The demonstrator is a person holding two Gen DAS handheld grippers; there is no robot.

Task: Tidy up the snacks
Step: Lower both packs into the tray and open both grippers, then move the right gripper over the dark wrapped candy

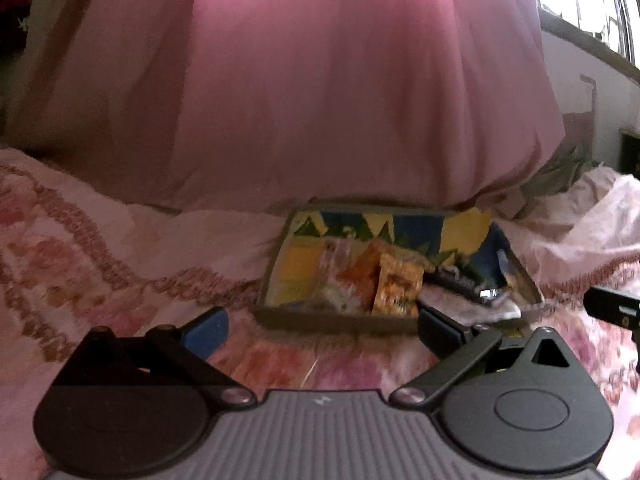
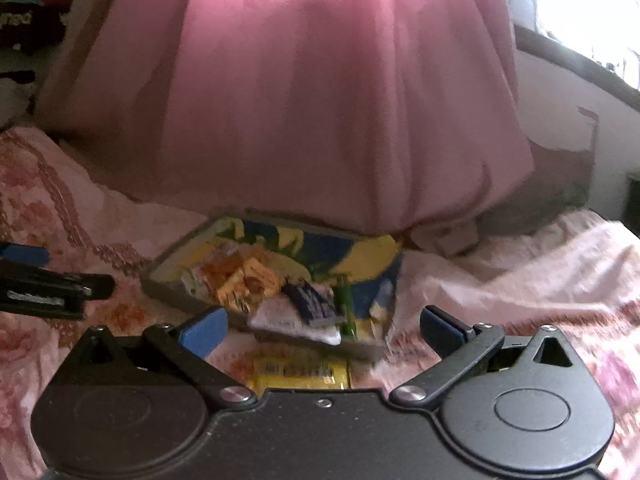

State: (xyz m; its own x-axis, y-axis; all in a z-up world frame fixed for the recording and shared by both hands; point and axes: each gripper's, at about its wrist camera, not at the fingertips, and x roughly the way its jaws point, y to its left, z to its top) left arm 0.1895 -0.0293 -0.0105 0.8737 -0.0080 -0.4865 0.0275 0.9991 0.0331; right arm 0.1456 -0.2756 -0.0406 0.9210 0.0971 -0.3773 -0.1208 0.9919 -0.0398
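Your left claw [image 1: 322, 322] stands with its blue-padded fingers [image 1: 208, 330] spread wide apart and nothing between them, hanging over the pink floral bedspread [image 1: 80, 248] just short of the shallow grey tray with a blue, yellow and green printed inside [image 1: 332, 318]. Your right claw [image 2: 322, 322] is likewise fully apart and empty, near that same tray's front corner. The snacks lie inside the tray: orange and yellow crinkled packets [image 1: 396, 288] towards its left half, a dark small wrapper [image 2: 310, 300] resting on a white soft packet [image 2: 292, 322] at the near edge, and what may be a green stick-shaped item [image 2: 346, 308] beside them, though blur makes that hard to read. One yellow flat packet with a printed label [image 2: 298, 372] sits on the bedspread outside the tray, directly in front of it and below your right claw. A large pink fabric drape [image 1: 340, 88] rises behind the tray, touching its far rim.
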